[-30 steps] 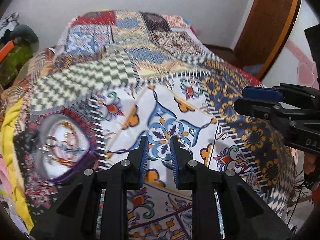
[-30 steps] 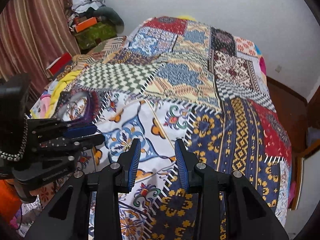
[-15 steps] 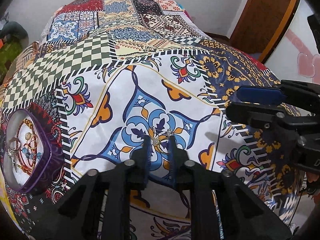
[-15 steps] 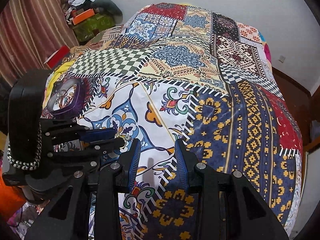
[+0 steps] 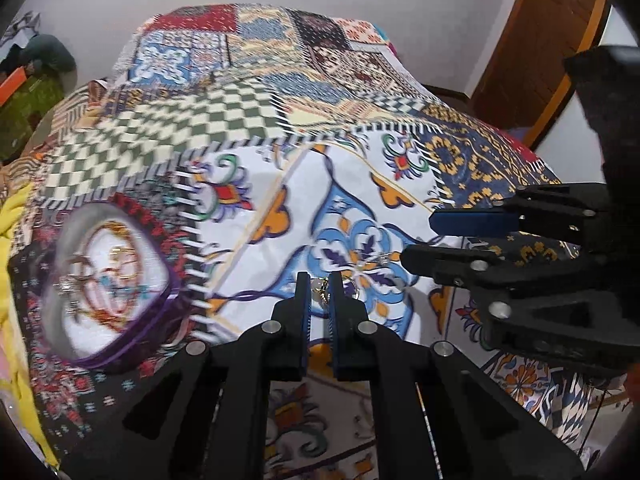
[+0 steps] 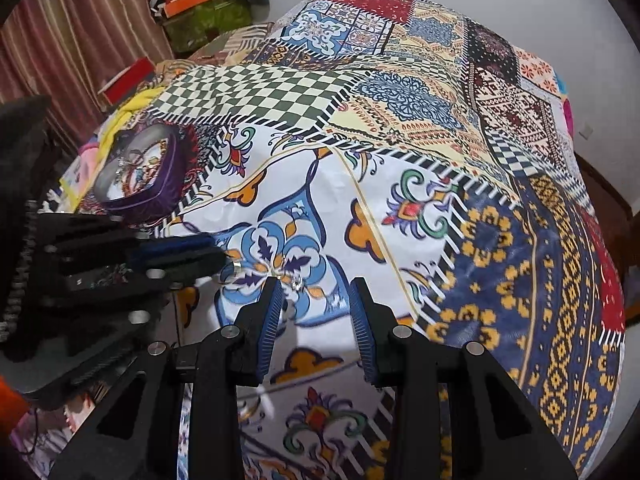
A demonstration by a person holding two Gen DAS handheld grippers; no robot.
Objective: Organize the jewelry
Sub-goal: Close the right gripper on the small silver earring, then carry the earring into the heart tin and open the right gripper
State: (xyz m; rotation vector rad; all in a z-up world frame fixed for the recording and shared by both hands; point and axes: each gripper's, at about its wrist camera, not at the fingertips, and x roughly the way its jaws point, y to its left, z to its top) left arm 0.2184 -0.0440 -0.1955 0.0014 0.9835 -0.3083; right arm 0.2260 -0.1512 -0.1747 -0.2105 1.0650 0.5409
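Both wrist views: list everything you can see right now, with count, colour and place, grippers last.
Jewelry box: one, purple, open, on the bedspread's left side; beaded pieces inside, blurred.
Small ring-like piece: one, gold and silver, between the left gripper's fingertips.
Loose jewelry: one small silver piece, on the blue flower print ahead of the right gripper.
Patchwork bedspread: one, multicolour, covering the bed.
Yellow cloth: one, at the bed's left edge.
Clutter pile: green and orange items, far left corner by the striped curtain.
Wooden door: one, brown, far right.
Left gripper: black, blue pads, nearly closed on the ring-like piece.
Right gripper: black, blue pads, open above the bedspread.
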